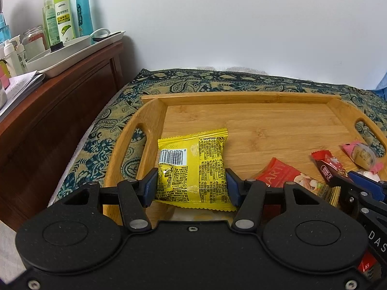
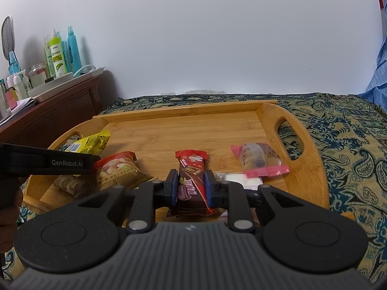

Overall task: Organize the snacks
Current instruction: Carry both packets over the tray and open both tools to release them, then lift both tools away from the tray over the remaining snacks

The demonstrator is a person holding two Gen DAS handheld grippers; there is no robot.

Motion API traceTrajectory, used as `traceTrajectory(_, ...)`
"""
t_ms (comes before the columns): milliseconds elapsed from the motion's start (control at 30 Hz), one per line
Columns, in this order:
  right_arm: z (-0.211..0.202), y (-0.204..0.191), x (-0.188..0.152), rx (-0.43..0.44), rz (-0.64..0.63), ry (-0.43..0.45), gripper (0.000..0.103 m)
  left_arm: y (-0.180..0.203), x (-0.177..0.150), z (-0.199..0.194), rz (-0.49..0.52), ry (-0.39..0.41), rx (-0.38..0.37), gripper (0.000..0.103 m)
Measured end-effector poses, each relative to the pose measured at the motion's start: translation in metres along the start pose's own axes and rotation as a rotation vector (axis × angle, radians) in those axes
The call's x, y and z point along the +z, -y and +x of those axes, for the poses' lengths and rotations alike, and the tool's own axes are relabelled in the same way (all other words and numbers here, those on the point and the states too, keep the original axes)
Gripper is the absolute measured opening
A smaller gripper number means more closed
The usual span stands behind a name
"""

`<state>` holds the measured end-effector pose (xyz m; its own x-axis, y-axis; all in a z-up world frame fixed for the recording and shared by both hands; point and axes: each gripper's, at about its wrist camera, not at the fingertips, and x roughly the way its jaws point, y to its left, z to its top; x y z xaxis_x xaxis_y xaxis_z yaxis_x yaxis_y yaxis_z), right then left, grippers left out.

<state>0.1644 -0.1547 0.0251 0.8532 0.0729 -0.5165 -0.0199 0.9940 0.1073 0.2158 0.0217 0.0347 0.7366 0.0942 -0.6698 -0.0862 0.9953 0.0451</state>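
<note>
A bamboo tray (image 1: 254,116) with handle cut-outs lies on a patterned cloth. My left gripper (image 1: 191,186) is shut on a yellow snack packet (image 1: 193,166), barcode side up, over the tray's left part. My right gripper (image 2: 189,188) is shut on a dark red chocolate bar (image 2: 191,178) over the tray's near middle; the bar also shows in the left wrist view (image 1: 329,164). A red nut packet (image 2: 116,171) lies between them. A pink-edged clear pastry packet (image 2: 258,157) lies to the right, with a white packet (image 2: 244,180) in front of it.
A dark wooden cabinet (image 1: 60,111) stands to the left of the bed, bearing a white tray (image 1: 72,50) of spray bottles and jars. The patterned cloth (image 2: 350,157) surrounds the bamboo tray. A plain wall is behind. Blue fabric (image 2: 379,72) hangs at far right.
</note>
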Motion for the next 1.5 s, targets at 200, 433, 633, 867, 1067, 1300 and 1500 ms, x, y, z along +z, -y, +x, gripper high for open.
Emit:
traceTrajectory(200,0.001,-0.001,-0.001,-0.002,-0.010,0.001,0.027,0.000,0.000,0.001,0.000,-0.008,0.000,0.055)
traceTrajectory(433,0.001,-0.002,-0.001,-0.005,-0.018,-0.001,0.027,-0.002,0.001,0.003,-0.022,-0.024,-0.010,0.055)
traceTrajectory(633,0.000,-0.003,-0.001,-0.002,-0.022,-0.001,0.031,-0.002,0.001,0.003,-0.023,-0.025,-0.011,0.056)
traceTrajectory(867,-0.006,-0.005,0.001,0.000,-0.044,0.021,0.035,-0.002,0.000,0.000,-0.010,-0.022,-0.009,0.057)
traceTrajectory(1067,-0.015,-0.008,0.003,-0.005,-0.064,0.045,0.051,-0.005,0.001,-0.011,-0.012,0.005,-0.022,0.068)
traceTrajectory(1300,-0.033,-0.005,0.005,0.000,-0.044,0.070,0.067,-0.010,0.001,-0.030,-0.011,0.060,-0.047,0.086)
traceTrajectory(1500,-0.054,0.001,0.001,-0.013,-0.027,0.095,0.078,-0.013,-0.007,-0.051,-0.030,0.071,-0.067,0.093)
